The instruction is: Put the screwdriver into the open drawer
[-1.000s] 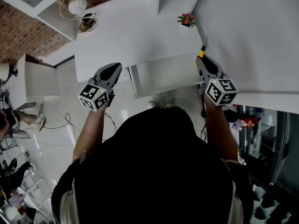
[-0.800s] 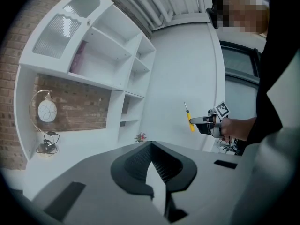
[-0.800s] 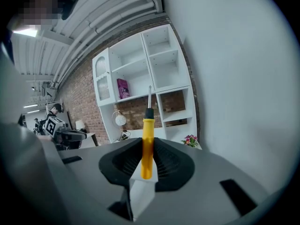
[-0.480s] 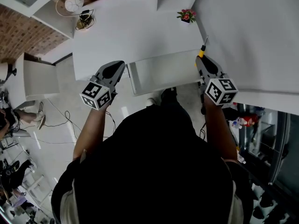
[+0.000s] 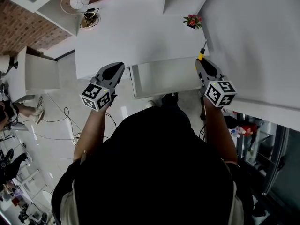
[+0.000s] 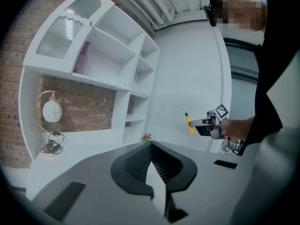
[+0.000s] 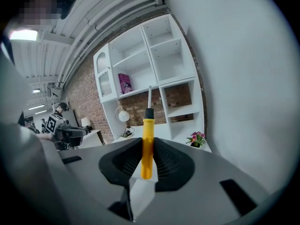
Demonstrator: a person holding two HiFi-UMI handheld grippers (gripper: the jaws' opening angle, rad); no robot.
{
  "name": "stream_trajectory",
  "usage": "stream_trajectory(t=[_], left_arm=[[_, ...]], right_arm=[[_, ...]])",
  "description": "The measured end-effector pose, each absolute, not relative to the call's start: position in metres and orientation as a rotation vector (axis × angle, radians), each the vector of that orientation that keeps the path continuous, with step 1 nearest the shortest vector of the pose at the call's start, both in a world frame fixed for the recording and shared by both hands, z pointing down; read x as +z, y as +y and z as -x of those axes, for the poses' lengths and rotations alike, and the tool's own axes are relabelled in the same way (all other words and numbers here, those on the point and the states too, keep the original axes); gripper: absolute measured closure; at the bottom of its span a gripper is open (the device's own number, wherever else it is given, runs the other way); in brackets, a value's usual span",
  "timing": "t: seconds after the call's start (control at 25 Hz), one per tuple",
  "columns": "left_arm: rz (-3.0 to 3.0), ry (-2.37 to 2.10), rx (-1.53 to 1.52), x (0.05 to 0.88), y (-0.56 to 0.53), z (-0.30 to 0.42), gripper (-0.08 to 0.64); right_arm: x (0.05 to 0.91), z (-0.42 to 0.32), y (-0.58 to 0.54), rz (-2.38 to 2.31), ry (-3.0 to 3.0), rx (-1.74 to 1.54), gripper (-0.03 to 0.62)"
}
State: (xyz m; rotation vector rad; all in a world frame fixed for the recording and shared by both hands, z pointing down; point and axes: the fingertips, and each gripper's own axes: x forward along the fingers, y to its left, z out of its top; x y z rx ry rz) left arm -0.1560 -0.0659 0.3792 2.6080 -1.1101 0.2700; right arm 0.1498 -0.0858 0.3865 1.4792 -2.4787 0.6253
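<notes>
Over at the 3 o'clock side of the open drawer (image 5: 136, 81), the right gripper (image 5: 201, 64) is clamped on the screwdriver (image 5: 201, 55) by its yellow handle. The jaws are only as far apart as the handle is thick, and the metal shaft sticks out past the tips toward 12 o'clock. So the screwdriver sits in the gripper just beside the drawer's far right corner, not in it.

The left gripper (image 5: 115, 71) hangs at the drawer's 9 o'clock side, jaws pressed together on nothing. The drawer sticks out of the white surface (image 5: 140, 32) toward the person, and all I can make out in it is its pale bottom.

The right gripper view is the one that really shows the grip: handle upright, pinched from both sides. It also picks up the white shelves (image 7: 159, 60) with a pink book (image 7: 125, 83), plus a little flower pot (image 7: 197, 138) at 4 o'clock. The left gripper view catches the other gripper and the screwdriver side-on.
</notes>
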Motion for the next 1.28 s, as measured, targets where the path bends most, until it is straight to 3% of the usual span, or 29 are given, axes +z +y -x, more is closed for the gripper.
stream_trajectory(t=[1.28], left_arm=[[-2.521,-1.164,0.303,0.402,-0.12,0.147,0.543]], right_arm=[[0.432,-0.141,-0.153,-1.297,-2.476,0.688,0.509]])
